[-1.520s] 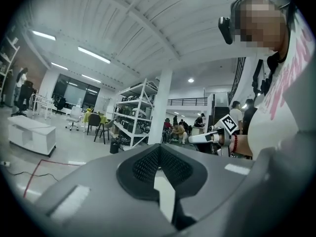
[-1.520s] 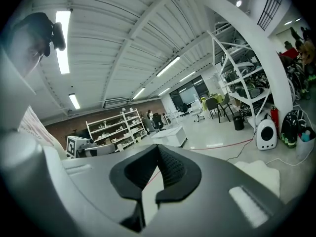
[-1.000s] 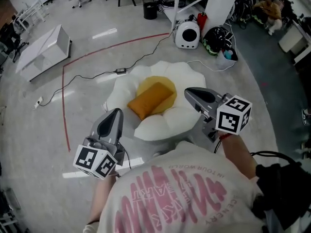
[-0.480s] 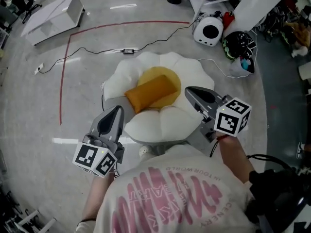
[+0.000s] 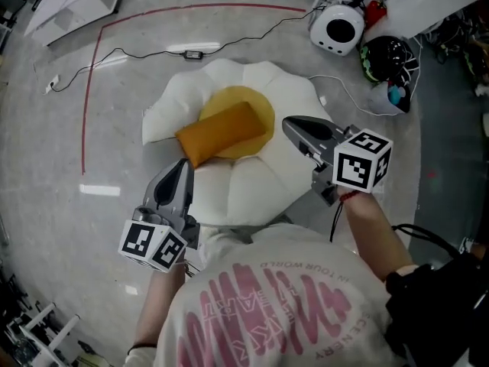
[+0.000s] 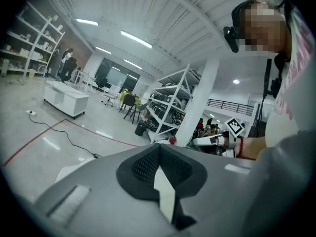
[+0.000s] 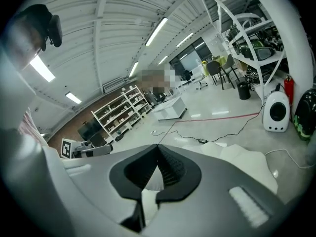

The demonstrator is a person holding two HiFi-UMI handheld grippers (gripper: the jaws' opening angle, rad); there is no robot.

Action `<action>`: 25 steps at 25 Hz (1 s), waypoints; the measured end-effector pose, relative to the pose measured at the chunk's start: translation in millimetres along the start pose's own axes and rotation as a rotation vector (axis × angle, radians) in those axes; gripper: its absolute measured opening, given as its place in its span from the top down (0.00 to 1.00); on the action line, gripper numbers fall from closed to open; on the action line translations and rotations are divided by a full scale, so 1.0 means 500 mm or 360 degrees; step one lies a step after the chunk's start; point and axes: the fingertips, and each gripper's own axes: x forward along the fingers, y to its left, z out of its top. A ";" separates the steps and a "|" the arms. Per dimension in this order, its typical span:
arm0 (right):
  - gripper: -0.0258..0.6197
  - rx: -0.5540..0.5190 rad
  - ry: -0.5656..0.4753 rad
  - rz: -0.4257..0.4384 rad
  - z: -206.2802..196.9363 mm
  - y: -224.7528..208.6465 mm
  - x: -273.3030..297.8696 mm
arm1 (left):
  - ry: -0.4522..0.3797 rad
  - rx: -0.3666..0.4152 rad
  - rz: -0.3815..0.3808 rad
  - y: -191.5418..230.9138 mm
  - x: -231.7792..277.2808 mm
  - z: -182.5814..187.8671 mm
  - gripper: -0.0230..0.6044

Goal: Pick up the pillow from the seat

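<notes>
Pillow [image 5: 221,134] is lying on the yellow middle of the seat [image 5: 252,197], nothing touching it; in the head view its long axis is running on a slant, one end near and to the left, the other farther out and to the right; left gripper [image 5: 181,167] is hanging with jaws pressed together and nothing between them, tip just beside the pillow's near left end; right gripper [image 5: 289,125] is likewise closed and empty, tip near the far right end but off to its side, over the white part of the seat; height above the pillow isn't readable from here; I'm judging the left one slightly nearer, though the two are bracketing the pillow end to end; either pair of jaws is going to need opening first, then coming in across the short axis, since the long axis looks too wide to pinch.
</notes>
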 end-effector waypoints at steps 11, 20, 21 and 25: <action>0.95 0.0225 0.0169 -0.0014 -0.080 -0.177 0.084 | 0.0087 -0.0201 0.0285 0.098 0.027 -0.114 0.94; 0.95 0.0389 0.0328 -0.0120 -0.228 -0.323 0.192 | 0.0254 -0.0367 0.0560 0.292 0.066 -0.312 0.95; 0.95 0.0417 0.0350 -0.0129 -0.252 -0.340 0.208 | 0.0282 -0.0379 0.0592 0.317 0.071 -0.333 0.95; 0.95 0.0516 0.0364 -0.0155 -0.322 -0.402 0.281 | 0.0392 -0.0411 0.0699 0.421 0.086 -0.410 0.94</action>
